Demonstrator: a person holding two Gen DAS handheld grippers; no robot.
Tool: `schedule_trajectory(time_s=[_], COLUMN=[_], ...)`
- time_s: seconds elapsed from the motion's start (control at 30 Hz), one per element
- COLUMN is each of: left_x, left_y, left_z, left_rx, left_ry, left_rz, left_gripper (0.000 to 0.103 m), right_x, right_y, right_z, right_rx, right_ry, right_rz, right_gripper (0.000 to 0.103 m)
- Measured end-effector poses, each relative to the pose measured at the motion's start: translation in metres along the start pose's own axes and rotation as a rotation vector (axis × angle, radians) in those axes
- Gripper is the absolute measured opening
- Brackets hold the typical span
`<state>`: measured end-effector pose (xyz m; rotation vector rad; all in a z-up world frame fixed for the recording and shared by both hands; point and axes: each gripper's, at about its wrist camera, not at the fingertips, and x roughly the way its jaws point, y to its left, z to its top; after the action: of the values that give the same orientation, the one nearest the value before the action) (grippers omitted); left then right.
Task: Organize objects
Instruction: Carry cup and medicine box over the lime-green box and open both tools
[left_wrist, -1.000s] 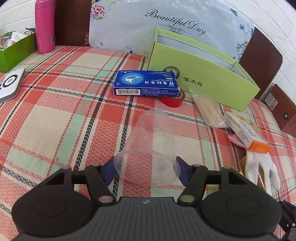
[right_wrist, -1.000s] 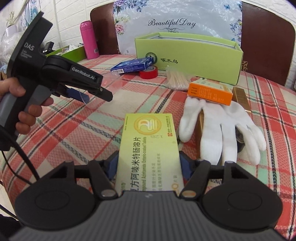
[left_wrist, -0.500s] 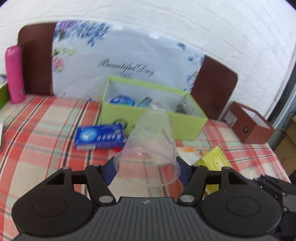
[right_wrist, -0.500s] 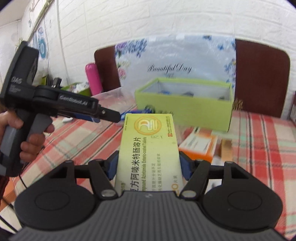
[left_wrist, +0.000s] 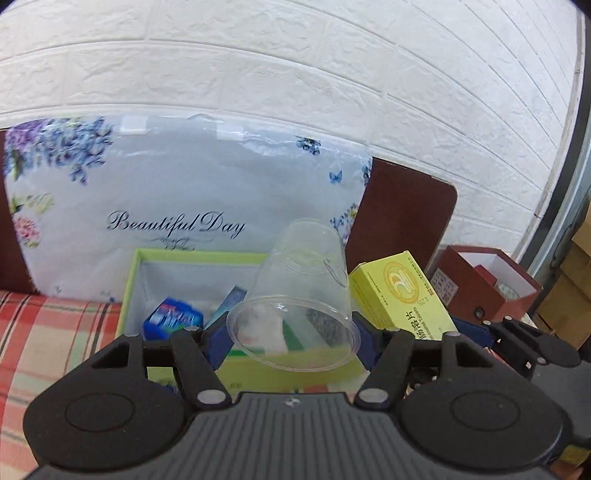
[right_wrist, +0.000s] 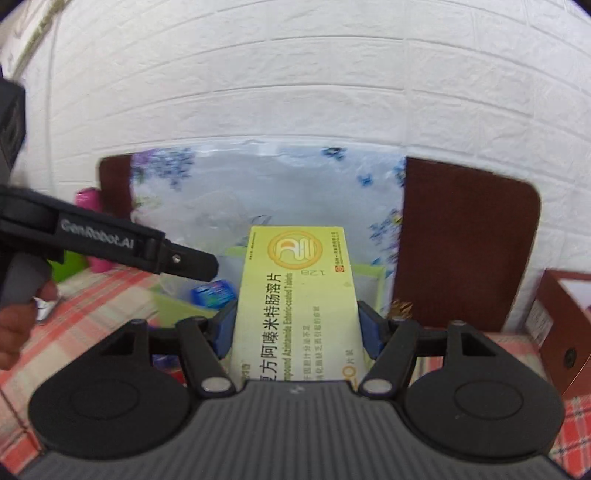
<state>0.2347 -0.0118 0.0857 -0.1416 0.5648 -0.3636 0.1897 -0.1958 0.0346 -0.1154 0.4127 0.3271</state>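
The clear plastic cup (left_wrist: 295, 295) was held by its rim between the blue pads of the left claw (left_wrist: 293, 338), its base pointing away and a little upward, in the air above the near wall of the green box (left_wrist: 135, 280). The left claw was clenched on it.

Just to the right of the green box, the yellow medicine carton (right_wrist: 295, 295) was gripped by its two long sides in the right claw (right_wrist: 297, 325), also clenched and lifted off the worktop (left_wrist: 44, 325). From the left wrist view this carton stood just beside the cup, but whether they touched I could not tell.

Inside the green box lay a blue packet (left_wrist: 171, 319) and some other small things, too blurred to name. Behind the box leaned a flowered cushion (left_wrist: 177, 192) with the words "Beautiful Day". Far right of the box stood a dark red box (left_wrist: 491, 284). A pink bottle (right_wrist: 90, 229) stood to the left of the green box, beyond the checked cloth.
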Motion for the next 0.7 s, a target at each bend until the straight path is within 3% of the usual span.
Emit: schedule_trajectory(time_s=[0.17,0.37,0.43,0.47,0.57,0.7], left_x=[0.042,0.082,0.093,0.1,0.112,0.105], left_y=[0.002,0.012,0.017,0.019,0.028,0.037], left_z=[0.017,0.011,0.003,-0.001,-0.014,-0.017], left_rx=[0.003,0.0,0.006,0.019,0.05,0.007], left_ry=[0.03,0.075,0.091,0.108,0.151,0.144], left_rz=[0.007,0.02,0.017,0.05,0.074,0.066], left_gripper=[0.068,0.069,0.079,0.084,0.086,0.086], right_x=[0.054,0.104,0.119,0.125,0.132,0.123], right_y=[-0.014,-0.02,-0.018,-0.016,-0.012,-0.016], right_z=[0.005,-0.001,-0.007,-0.011,-0.024,-0.028], right_rx=[0.011,0.009,-0.021,-0.045,-0.119,-0.098], right_ry=[0.018,0.04,0.06,0.072,0.087,0.061], right_rz=[-0.054,-0.068,-0.055,-0.05,-0.089,-0.107], right_gripper=[0.065,0.065,0.066,0.075,0.097,0.101])
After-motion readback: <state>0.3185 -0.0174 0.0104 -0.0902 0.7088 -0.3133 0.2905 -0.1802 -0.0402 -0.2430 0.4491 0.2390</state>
